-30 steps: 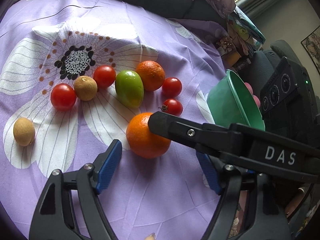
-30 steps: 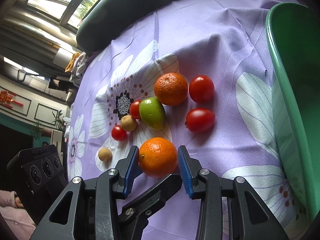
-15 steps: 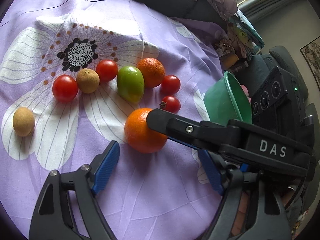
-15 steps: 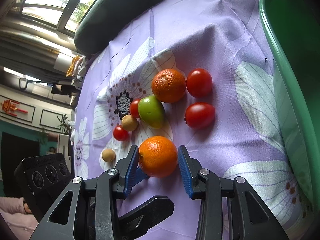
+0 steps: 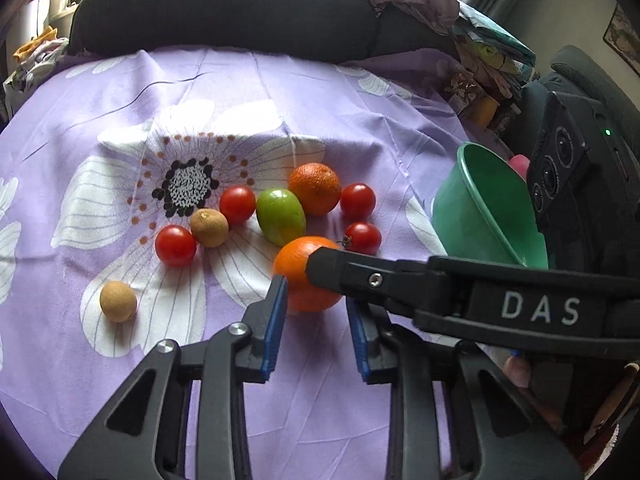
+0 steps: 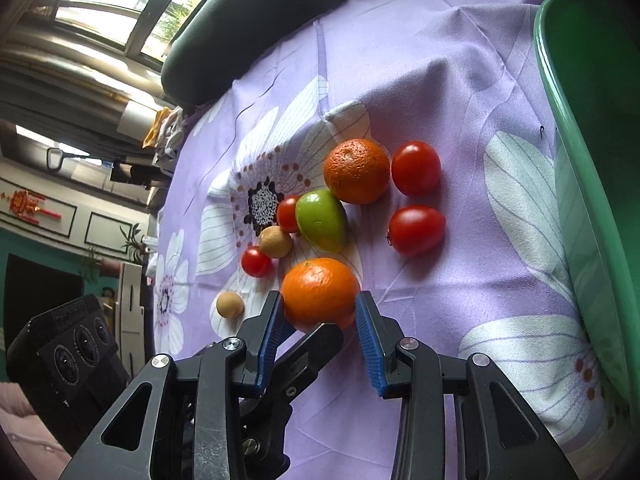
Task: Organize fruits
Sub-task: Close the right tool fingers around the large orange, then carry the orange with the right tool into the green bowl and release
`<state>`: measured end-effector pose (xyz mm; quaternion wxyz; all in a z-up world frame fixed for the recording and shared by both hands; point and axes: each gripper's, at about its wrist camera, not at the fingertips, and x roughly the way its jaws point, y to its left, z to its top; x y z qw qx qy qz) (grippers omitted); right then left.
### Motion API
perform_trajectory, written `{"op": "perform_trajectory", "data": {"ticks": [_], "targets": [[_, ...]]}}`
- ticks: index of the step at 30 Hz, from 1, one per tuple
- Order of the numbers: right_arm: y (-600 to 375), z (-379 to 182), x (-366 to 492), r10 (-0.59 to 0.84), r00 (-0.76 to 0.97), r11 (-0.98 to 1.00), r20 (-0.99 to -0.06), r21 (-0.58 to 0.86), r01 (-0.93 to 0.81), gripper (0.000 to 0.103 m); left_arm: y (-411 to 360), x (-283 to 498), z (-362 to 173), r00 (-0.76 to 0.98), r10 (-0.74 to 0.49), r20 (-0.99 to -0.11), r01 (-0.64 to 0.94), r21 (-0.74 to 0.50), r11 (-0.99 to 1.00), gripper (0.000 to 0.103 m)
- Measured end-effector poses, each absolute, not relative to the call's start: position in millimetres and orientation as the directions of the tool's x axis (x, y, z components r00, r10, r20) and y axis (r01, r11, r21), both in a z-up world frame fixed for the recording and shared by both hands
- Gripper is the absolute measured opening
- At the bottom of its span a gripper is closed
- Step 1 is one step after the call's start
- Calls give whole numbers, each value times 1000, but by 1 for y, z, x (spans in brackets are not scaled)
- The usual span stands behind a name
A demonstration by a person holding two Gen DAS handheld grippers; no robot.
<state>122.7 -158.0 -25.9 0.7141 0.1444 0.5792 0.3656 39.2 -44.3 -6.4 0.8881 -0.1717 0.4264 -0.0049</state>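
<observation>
Fruit lies on a purple flowered cloth (image 5: 120, 92). My right gripper (image 6: 318, 312) has its blue pads on both sides of the nearest orange (image 6: 320, 292), which rests on the cloth. In the left wrist view that orange (image 5: 298, 280) sits just past my left gripper (image 5: 316, 304), whose jaws are partly closed around empty space, with the right gripper's finger crossing in front. Beyond lie a second orange (image 5: 316, 188), a green fruit (image 5: 280, 220), several red tomatoes (image 5: 175, 245) and two brown longans (image 5: 118, 301). A green bowl (image 5: 480, 216) is held tilted at right.
A dark sofa back (image 5: 224, 12) borders the cloth at the far side. Piled clothes and clutter (image 5: 472, 52) lie at the back right. The green bowl's rim (image 6: 560, 128) fills the right edge of the right wrist view.
My left gripper has narrowed its jaws and come in behind the near orange. My right gripper still holds its pads against that orange.
</observation>
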Motion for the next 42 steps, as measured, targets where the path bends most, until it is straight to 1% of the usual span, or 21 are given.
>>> {"op": "perform_trajectory", "data": {"ticks": [1, 2, 5, 8, 10, 13, 16, 18, 19, 20, 22, 25, 29, 32, 35, 36, 39, 42], "targets": [[-158, -22, 122, 719, 48, 659, -693, 659, -364, 37, -46, 38, -1, 647, -182, -740, -114, -330, 937, 23], [-159, -17, 121, 739, 39, 636, -672, 678, -368, 35, -46, 37, 4, 658, -178, -732, -113, -330, 937, 22], [-162, -3, 117, 750, 91, 629, -655, 665, -403, 36, -50, 40, 12, 676, -177, -715, -85, -315, 945, 22], [-168, -8, 123, 734, 90, 652, -673, 661, -371, 35, -42, 44, 4, 645, -192, -740, -121, -346, 930, 22], [-172, -7, 126, 719, 117, 674, -686, 645, -360, 35, -35, 40, 2, 640, -180, -747, -151, -352, 924, 22], [-172, 3, 126, 724, 138, 665, -676, 631, -399, 35, -19, 34, 4, 650, -162, -742, -192, -366, 911, 22], [-170, 3, 127, 703, 157, 686, -694, 604, -405, 37, -14, 34, 3, 661, -190, -726, -195, -411, 891, 29], [-166, -4, 130, 687, 140, 700, -713, 598, -391, 42, -17, 37, -3, 642, -221, -734, -180, -425, 887, 41], [-165, -9, 132, 675, 136, 711, -726, 590, -382, 45, -20, 39, -7, 632, -224, -741, -177, -420, 890, 44], [-164, -12, 133, 661, 133, 723, -738, 580, -374, 45, -24, 41, -10, 623, -223, -750, -175, -411, 894, 45], [-161, -16, 135, 656, 125, 728, -745, 580, -366, 45, -28, 46, -15, 606, -227, -762, -172, -404, 898, 46], [-154, -21, 138, 664, 95, 717, -741, 596, -361, 45, -31, 52, -20, 598, -257, -759, -156, -425, 892, 47], [-147, -30, 140, 637, 89, 741, -766, 575, -348, 45, -30, 58, -29, 582, -263, -769, -175, -434, 884, 49], [-145, -36, 142, 632, 81, 743, -770, 574, -343, 45, -26, 60, -31, 590, -263, -764, -194, -450, 872, 48], [-148, -44, 146, 657, 56, 729, -752, 615, -299, 45, -25, 62, -33, 584, -266, -767, -201, -454, 868, 47], [-149, -45, 147, 662, 49, 725, -748, 623, -293, 45, -25, 62, -34, 583, -262, -769, -204, -451, 869, 44], [-150, -43, 144, 662, 59, 724, -747, 619, -304, 45, -24, 62, -32, 580, -252, -775, -209, -440, 873, 43], [-153, -32, 138, 671, 85, 717, -736, 616, -327, 44, -28, 57, -19, 606, -240, -758, -185, -428, 885, 43]]}}
